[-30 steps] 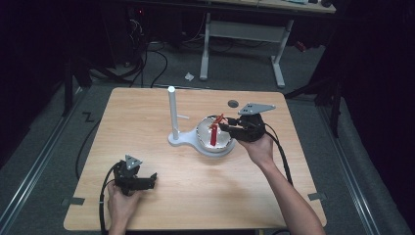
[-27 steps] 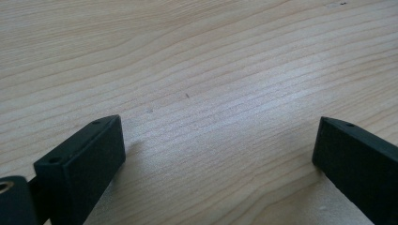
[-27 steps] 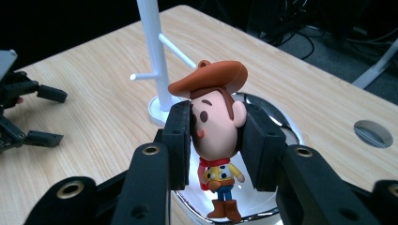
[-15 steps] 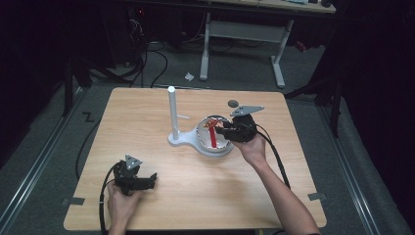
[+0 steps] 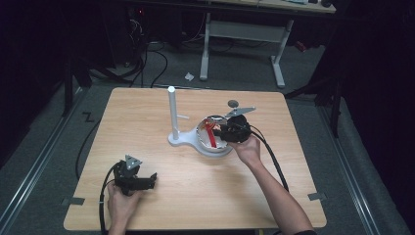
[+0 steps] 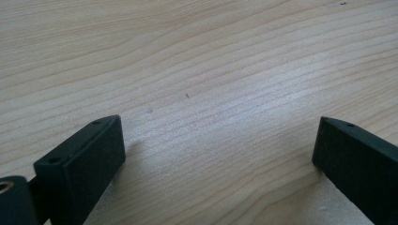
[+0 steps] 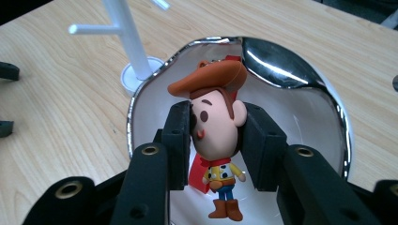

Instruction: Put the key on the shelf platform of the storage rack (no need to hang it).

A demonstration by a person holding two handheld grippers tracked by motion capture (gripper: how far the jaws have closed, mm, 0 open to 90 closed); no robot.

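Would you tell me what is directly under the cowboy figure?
The cowboy figure, gripped by the right gripper, hangs over the shiny bowl. The bowl's white inside shows below its boots; the jaws cover the rest.

Hidden and cut off
The cowboy figure (image 7: 217, 140) has its cheeks covered by the right tool (image 7: 216, 140); the bowl's (image 7: 300, 117) near rim sits behind that tool.

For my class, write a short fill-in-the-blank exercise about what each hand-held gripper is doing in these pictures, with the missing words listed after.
1. The right hand-held gripper is shut on the cowboy figure by its ____.
2. The figure hangs over a shiny ____.
3. The left hand-held gripper has its jaws ____ above the table.
4. Beside the bowl stands a white ____.

Missing words: head; bowl; open; stand
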